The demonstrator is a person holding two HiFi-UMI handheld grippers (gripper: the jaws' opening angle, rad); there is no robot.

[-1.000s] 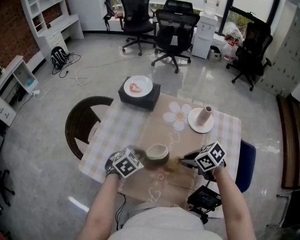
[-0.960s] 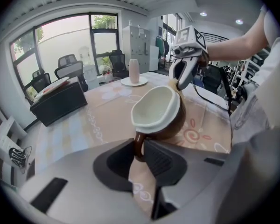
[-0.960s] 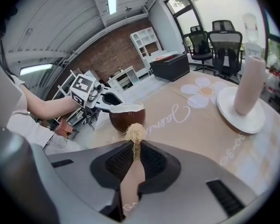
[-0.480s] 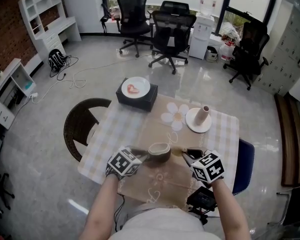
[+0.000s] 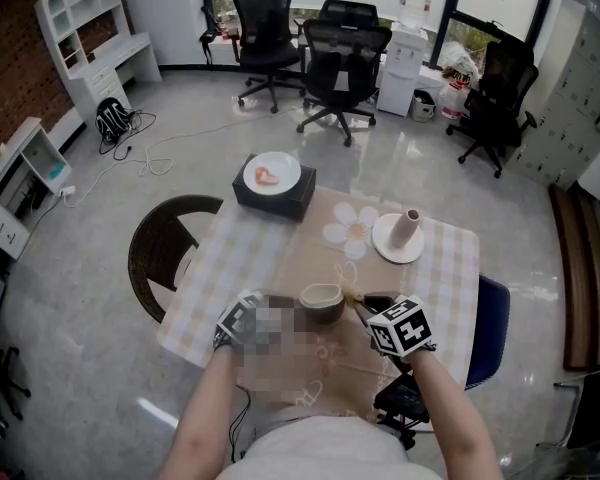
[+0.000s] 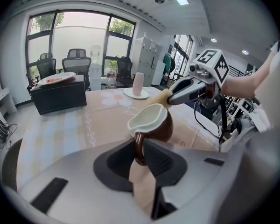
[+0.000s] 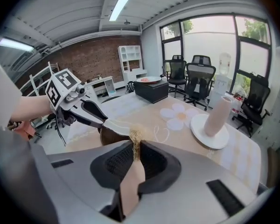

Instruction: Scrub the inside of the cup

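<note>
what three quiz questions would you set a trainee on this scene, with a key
1. True or false: the left hand-held gripper is shut on the handle of the cup.
2. What does the right hand-held gripper hold? A) sponge B) scrubber C) spoon
3. What stands on the plate that lies right on the table?
Key: 1 true; 2 B; 3 a pale pink tube.
</note>
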